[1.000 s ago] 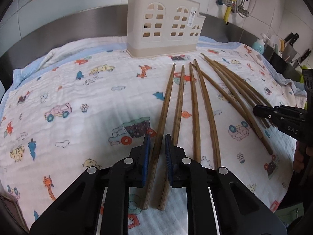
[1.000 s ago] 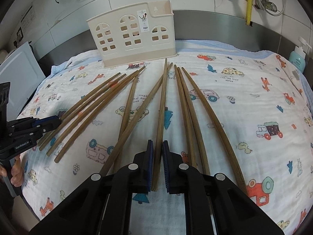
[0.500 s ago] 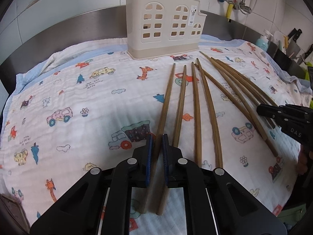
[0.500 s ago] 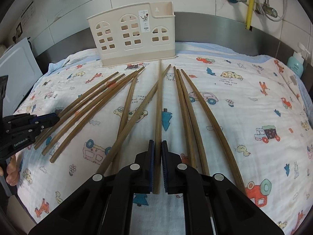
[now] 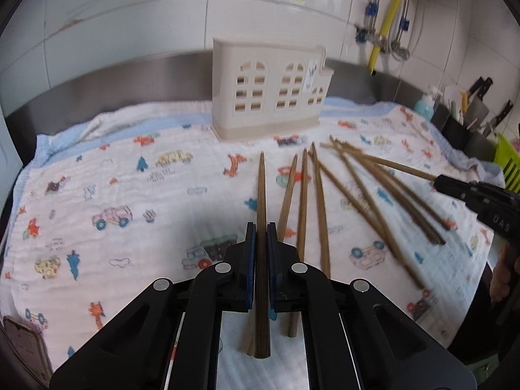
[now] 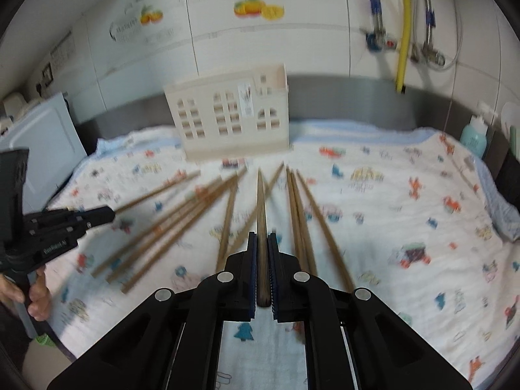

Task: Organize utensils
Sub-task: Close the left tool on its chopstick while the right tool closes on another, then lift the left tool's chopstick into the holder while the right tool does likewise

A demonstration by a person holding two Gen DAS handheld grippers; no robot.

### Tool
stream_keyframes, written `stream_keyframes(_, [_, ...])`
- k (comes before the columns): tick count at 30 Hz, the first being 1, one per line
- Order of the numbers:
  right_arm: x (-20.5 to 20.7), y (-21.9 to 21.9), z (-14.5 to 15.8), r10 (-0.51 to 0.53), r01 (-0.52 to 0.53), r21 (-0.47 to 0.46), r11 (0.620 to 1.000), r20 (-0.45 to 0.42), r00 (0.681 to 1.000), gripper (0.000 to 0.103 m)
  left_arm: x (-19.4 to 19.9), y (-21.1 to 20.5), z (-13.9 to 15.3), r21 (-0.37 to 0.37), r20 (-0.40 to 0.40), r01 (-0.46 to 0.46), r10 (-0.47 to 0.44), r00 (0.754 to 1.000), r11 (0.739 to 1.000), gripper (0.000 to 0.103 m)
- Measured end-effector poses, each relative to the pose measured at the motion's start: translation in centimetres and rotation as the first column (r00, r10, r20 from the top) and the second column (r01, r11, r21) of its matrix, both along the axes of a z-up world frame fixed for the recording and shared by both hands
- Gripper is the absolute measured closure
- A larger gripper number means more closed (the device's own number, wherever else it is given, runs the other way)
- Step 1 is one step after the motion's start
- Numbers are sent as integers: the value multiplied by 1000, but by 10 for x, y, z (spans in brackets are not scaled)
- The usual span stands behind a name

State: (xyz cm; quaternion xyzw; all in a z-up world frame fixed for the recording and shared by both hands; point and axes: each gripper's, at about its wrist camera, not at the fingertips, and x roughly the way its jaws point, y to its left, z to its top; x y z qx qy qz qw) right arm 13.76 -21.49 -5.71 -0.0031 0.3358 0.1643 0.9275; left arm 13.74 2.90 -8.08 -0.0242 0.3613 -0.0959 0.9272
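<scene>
On the counter, over a white cloth (image 5: 97,175) printed with small cars and animals, each gripper has one wooden chopstick clamped between its blue pads; the left gripper (image 5: 259,230) is closed on a chopstick (image 5: 261,188) that points straight ahead toward the holder, with its thick end sticking out behind the pads; the right gripper (image 6: 262,239) is closed in the same way on another chopstick (image 6: 261,201), and its thin tip points forward, raised off the cloth; in the left wrist view this gripper appears also at the right edge, with its chopstick reaching toward the middle of the cloth; the other chopsticks (image 5: 357,188) lie loose on the cloth in a fan, their tips gathering near the holder; the beige utensil holder (image 5: 269,94), with window-shaped holes, stands upright at the far edge of the cloth, near the steel back rim; behind it is a tiled wall with a yellow pipe (image 5: 388,19); a hand (image 6: 35,295) shows at the left edge of the right wrist view, under the left gripper's body; that view is blurred.
</scene>
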Motion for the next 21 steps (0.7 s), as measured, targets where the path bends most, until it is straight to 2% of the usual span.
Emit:
stream_keyframes(4, [2,-5,30,15,-17,29,999,56,998,97,-4,2,19,-12,53,-14,15,998,1000,98])
stream_keyframes(9, [10,-3,62,48,-51,19,999,115,992,97,0,0,38,-13,97,-10,11,995,1000,98])
stream_keyframes(21, [46,0,153,143,-144,-12,990,197,970,97,29,-2,90,-28,144,15,-11,990,999,98])
